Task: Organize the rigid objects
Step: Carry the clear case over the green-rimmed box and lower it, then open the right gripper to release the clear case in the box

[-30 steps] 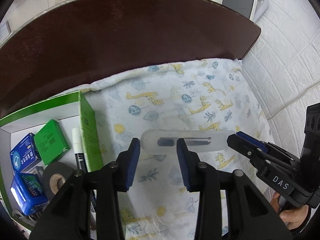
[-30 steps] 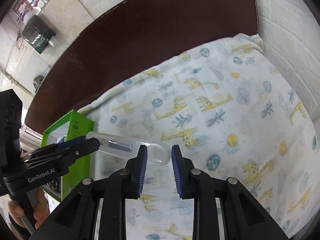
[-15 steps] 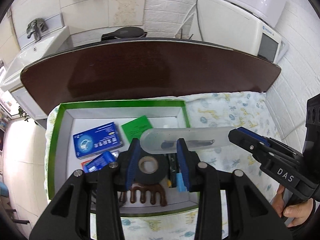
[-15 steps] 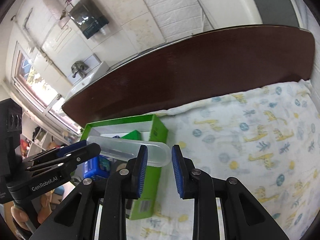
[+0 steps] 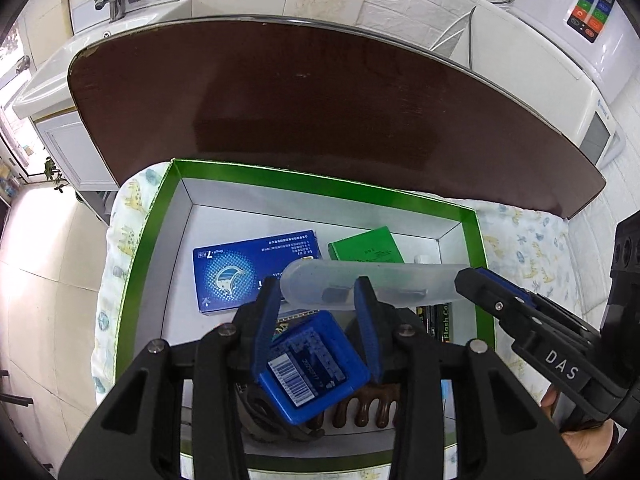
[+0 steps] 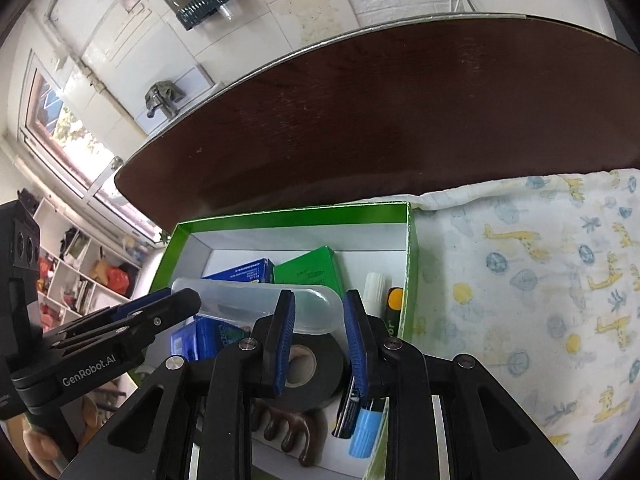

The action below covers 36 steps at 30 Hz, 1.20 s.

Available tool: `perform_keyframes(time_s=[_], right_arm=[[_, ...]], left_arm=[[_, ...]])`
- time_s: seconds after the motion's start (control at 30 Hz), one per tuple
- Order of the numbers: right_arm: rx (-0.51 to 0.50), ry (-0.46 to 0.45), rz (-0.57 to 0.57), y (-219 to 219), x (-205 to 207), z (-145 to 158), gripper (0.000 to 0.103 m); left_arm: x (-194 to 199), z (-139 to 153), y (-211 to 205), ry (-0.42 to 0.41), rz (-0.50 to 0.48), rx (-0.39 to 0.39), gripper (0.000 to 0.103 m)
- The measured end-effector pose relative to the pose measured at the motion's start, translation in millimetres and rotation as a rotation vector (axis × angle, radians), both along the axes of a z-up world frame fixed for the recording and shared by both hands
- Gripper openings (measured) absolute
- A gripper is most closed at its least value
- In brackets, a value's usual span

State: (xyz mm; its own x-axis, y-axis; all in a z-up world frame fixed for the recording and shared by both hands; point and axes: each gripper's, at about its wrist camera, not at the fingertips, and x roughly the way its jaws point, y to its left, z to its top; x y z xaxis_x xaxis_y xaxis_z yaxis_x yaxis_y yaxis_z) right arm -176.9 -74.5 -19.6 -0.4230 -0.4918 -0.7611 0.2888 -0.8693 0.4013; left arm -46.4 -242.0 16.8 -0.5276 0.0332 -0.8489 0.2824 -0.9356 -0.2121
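A long translucent plastic case (image 5: 372,284) is held level between both grippers above the open green box (image 5: 132,280). My left gripper (image 5: 318,294) is shut on its left end. My right gripper (image 6: 318,310) is shut on its right end (image 6: 312,312); it also shows in the left wrist view (image 5: 480,284). The case (image 6: 248,300) hangs over the box (image 6: 288,214), above the things inside it.
In the box lie a large blue box (image 5: 252,266), a green box (image 5: 366,246), a small blue case (image 5: 312,364), a black tape roll (image 6: 308,372), a brown comb (image 6: 292,428) and markers (image 6: 376,288). A giraffe-print cloth (image 6: 540,280) covers the table; a dark headboard (image 5: 320,100) stands behind.
Both grippers have carried the plastic case from above the cloth leftward to above the open green box. Both grips on the case are unchanged.
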Motion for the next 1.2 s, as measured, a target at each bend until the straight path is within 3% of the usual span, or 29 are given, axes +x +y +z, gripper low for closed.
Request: perform_keyframes(time_s=[0.07,0.27,0.47,0.53,0.57,0.7,0.77,1.0,1.2], right_arm=[[0.001,-0.009,-0.003,-1,-2,-2,0.028],[0.077,0.067,0.027,-3,11,9,0.027],[0.139,0.182,0.08,2,51,35,0.028],[0.16,0.214,0.097,5,66,43,0.035],[0.165,0.23,0.1,8,73,47,0.044],[0.164,0.289,0.099,18,99,58,0.074],[0.168,0.303,0.089,26,110,60,0.08],[0.18,0.286,0.058,58,134,47,0.083],[0.159,0.26,0.033,73,142,39,0.084]], left_arm=[[5,-2,-2,0.008,0.007,-0.006,0.035],[32,10,10,0.051,0.051,-0.164,0.04],[68,44,42,0.171,0.098,-0.318,0.067],[78,51,52,0.203,0.101,-0.358,0.075],[84,54,56,0.216,0.104,-0.37,0.079],[103,56,76,0.245,0.114,-0.399,0.089],[112,53,86,0.253,0.117,-0.412,0.091],[131,37,105,0.243,0.1,-0.381,0.097],[139,27,118,0.214,0.106,-0.408,0.099]])
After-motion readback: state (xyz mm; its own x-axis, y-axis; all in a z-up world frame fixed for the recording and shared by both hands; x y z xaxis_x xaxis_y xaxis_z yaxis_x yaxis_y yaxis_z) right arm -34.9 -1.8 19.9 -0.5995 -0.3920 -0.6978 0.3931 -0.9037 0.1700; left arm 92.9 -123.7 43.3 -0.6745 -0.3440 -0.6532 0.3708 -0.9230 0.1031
